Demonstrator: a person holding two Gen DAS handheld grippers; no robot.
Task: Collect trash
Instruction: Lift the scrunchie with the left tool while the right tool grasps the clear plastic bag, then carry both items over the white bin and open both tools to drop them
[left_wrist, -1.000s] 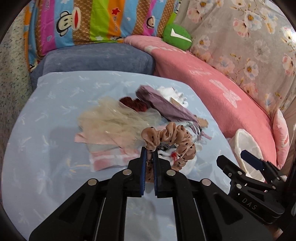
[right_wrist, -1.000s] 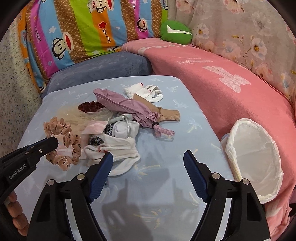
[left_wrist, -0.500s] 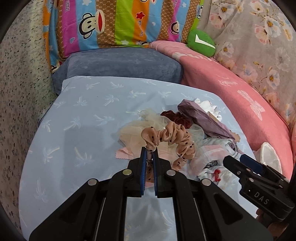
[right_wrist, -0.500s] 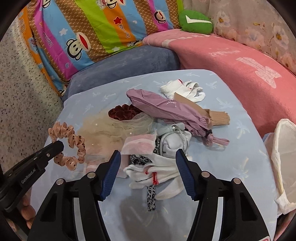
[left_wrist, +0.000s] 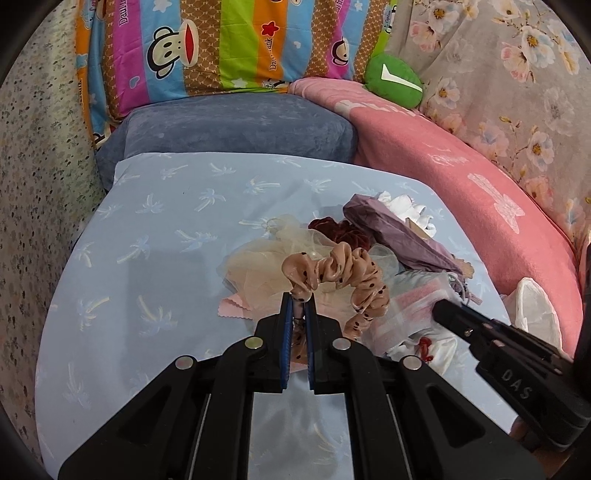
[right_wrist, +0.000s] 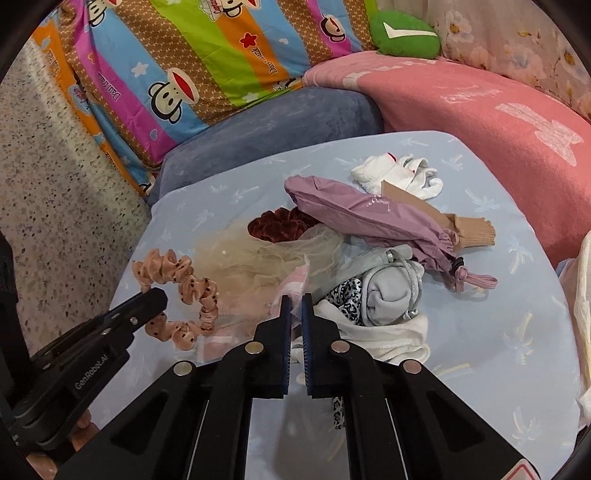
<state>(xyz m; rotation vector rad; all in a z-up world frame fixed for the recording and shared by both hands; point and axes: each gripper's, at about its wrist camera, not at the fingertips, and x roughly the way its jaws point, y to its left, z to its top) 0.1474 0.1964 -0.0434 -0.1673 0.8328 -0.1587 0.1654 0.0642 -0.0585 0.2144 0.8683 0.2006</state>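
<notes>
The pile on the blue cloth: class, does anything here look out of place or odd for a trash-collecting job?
Yes. The pile is not rubbish: a purple folded umbrella, white socks and hair scrunchies. The left tool grips a spotted pink scrunchie; the right tool pinches a pink-and-white wrapper.

Bare blue cloth (left_wrist: 155, 280) lies open left; the clothing heap (right_wrist: 332, 258) blocks right.

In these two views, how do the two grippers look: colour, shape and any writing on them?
Both are matte black plastic. The left gripper and the right gripper each have two flat fingers lined with blue ribbed pads, angular arms with cut-out openings, and round silver pins. White lettering shows on the sides: "GenRobot.AI" on the left one, "DAS" on the right one. No cables or sleeves are visible.
</notes>
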